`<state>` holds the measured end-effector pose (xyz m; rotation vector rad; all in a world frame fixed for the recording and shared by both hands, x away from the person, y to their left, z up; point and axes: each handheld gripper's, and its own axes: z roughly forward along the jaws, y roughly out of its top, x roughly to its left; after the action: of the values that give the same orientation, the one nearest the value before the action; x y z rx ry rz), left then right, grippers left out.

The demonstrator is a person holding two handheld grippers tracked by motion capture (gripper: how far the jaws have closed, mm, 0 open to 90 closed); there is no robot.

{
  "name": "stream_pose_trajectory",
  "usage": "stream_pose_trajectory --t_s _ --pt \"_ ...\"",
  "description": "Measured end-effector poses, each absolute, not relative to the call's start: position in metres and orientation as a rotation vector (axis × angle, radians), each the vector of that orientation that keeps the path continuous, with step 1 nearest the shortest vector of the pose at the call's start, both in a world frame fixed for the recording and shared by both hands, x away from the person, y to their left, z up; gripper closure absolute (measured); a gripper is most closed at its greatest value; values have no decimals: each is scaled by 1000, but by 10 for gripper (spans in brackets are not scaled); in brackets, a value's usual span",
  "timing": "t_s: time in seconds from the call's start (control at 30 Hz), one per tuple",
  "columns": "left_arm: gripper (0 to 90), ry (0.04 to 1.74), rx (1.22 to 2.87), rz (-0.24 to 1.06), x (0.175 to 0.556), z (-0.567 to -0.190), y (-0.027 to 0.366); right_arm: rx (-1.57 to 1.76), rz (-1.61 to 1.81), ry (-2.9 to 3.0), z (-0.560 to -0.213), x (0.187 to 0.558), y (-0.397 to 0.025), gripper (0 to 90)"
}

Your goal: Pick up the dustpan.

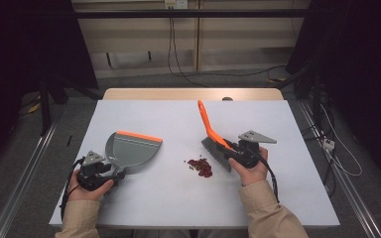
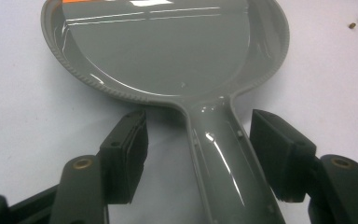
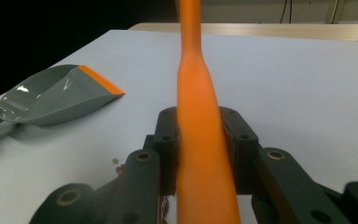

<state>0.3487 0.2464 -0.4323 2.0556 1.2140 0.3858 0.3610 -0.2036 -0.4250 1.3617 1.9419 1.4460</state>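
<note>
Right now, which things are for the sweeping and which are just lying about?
For the sweeping:
- orange-handled brush, clamped in the right gripper
- grey dustpan, its handle between the open jaws of the left gripper
- red crumbs

Just lying about:
- black cables on the floor behind the table

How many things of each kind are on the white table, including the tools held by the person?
Dustpan: 1
Brush: 1
Pile of red crumbs: 1
Grippers: 2, left gripper and right gripper
Total: 5
</note>
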Motion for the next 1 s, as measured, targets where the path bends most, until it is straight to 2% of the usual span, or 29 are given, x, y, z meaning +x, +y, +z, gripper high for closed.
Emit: stream_pose_trajectory --t_s 0.13,0.33,0.37,0.4,0.43,0.8,1.0 --pt "410 1235 2074 362 354 -434 246 1358 1446 1937 -424 360 -203 708" --pt "522 1244 2095 365 361 -440 244 1350 1429 1950 -425 360 -202 708" --pt "543 1239 2098 346 363 -441 244 1348 1432 1951 -425 361 -202 707" --pt "612 1228 2107 346 364 -442 244 1350 1434 1951 -425 361 -202 708" --pt "625 1218 2125 344 364 -441 244 1351 1435 1948 -425 361 -202 708" --pt "633 1104 2119 341 358 -427 251 1351 1440 1940 -425 361 -204 708" --pt "631 1086 2112 323 359 -432 252 1360 1436 1934 -426 363 -206 708"
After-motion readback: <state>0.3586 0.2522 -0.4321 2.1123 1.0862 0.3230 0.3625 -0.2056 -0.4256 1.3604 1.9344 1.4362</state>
